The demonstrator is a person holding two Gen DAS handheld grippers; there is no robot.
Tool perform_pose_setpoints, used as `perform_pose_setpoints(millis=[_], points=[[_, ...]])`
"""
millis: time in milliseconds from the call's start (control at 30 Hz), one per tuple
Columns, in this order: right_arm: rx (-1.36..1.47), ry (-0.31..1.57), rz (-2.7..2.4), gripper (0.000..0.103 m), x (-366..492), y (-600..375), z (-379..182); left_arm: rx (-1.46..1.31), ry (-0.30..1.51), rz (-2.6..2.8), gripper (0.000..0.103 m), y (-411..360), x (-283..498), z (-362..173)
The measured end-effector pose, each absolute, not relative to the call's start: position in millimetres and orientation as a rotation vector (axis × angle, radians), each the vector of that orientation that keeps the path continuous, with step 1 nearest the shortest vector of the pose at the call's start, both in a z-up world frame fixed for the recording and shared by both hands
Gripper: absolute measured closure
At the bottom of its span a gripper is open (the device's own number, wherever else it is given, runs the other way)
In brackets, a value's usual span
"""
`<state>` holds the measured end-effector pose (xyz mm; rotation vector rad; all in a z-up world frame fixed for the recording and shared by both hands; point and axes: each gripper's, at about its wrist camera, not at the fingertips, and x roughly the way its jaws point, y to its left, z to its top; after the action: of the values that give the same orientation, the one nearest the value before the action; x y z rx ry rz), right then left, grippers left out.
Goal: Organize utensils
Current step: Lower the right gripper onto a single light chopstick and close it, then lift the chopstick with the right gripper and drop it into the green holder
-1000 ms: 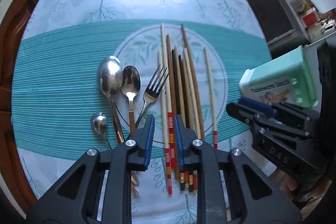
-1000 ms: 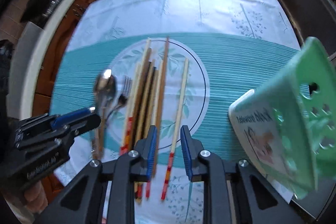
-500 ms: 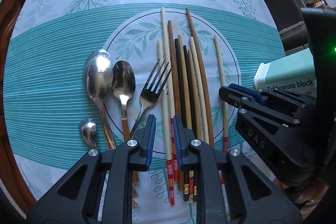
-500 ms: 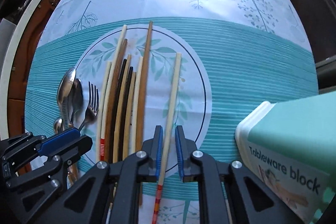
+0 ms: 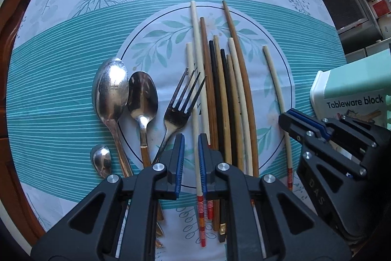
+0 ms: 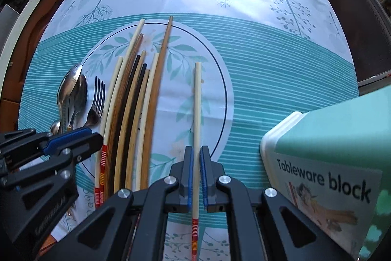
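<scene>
On the leaf-printed tablecloth (image 5: pixel 73 94), your left gripper (image 5: pixel 188 158) points down over the leftmost pale chopstick (image 5: pixel 195 119) of the bundled chopsticks (image 5: pixel 227 94); its blue pads (image 5: pixel 179 158) have just been closing and flank that stick with a slight gap on one side, so whether they pinch it you cannot tell. Your right gripper (image 6: pixel 196 165) has just been closing too, and its pads (image 6: pixel 190 173) now pinch the lone pale chopstick (image 6: pixel 197 99), which lies apart to the right of the bundle. Left of the bundle lie a fork (image 5: pixel 179 109), two large spoons (image 5: pixel 112 89) and a small spoon (image 5: pixel 101 158). At far right stands the green "Tableware block" holder (image 6: pixel 337 153).
</scene>
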<state>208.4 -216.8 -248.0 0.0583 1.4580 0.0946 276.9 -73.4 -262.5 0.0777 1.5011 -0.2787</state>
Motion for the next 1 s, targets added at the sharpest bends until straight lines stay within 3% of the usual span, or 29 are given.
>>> perform_pose_setpoints(millis=[300,367,567,1000], points=[[0.041,1.453,0.092,0.097,205,-213,-244,0.138,1.502,-0.247,0.094,-86,282,-268],[0.05,1.448,0.094,0.098,204,-215,-244,0.161,1.5,-0.237,0.1,-92,282,-269],[0.128,1.423,0.166,0.098,193,-212,-235,0.117,1.433,-0.248,0.1,-96,273,-258],[0.338,0.945,0.333,0.098,119,-254,-131,0.04,1.022,-0.336,0.1,-82,202,-145]])
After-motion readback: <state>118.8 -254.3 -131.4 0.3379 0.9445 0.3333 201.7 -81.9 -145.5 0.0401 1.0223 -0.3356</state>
